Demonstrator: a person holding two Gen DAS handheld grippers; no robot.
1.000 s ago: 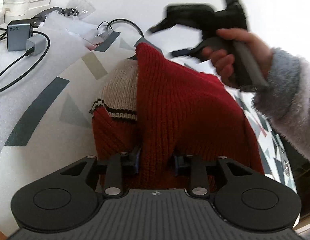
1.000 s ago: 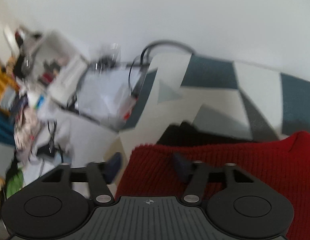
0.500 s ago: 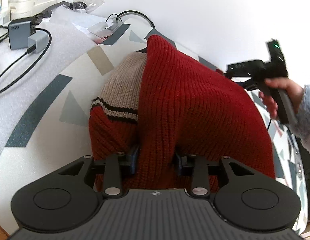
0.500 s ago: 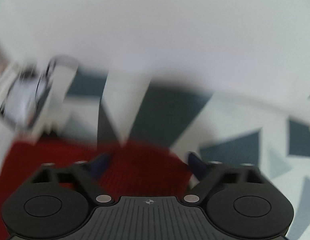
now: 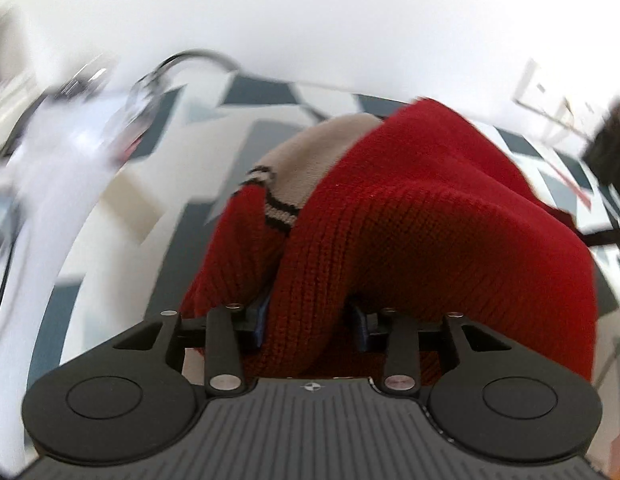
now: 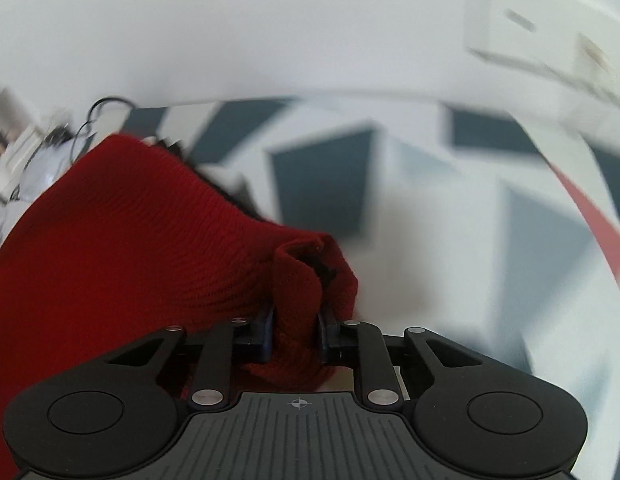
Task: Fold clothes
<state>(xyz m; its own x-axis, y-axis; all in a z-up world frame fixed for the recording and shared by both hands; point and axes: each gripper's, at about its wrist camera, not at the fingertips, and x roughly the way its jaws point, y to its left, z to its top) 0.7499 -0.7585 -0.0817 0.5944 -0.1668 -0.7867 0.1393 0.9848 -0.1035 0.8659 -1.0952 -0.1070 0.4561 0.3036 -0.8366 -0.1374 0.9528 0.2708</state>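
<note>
Two grippers hold a red sweater over a patterned table.

The left gripper (image 5: 310, 318) pinches a thick fold of the red sweater (image 5: 429, 216), and the right gripper (image 6: 297, 330) pinches its bunched edge. A tan part with dark stripes (image 5: 306, 168) shows on the left. The sweater hides much of the grey-and-white table cover (image 6: 321, 184). A black cable (image 5: 198, 58) and blurry clutter sit at the far left.

Sweater (image 5: 429, 216) lies bunched on the worktop (image 5: 142, 184), directly ahead of both grippers. Left gripper (image 5: 310, 316) has a fold of it between its fingers (image 5: 258, 318); the sleeve (image 5: 306, 168) lies behind-left of that fold. Right gripper (image 6: 297, 330) has a sweater edge between its fingers (image 6: 266, 330); the bulk spreads to its left. Cable (image 5: 194, 58) lies at the worktop's far-left edge, against the wall (image 5: 310, 12).
</note>
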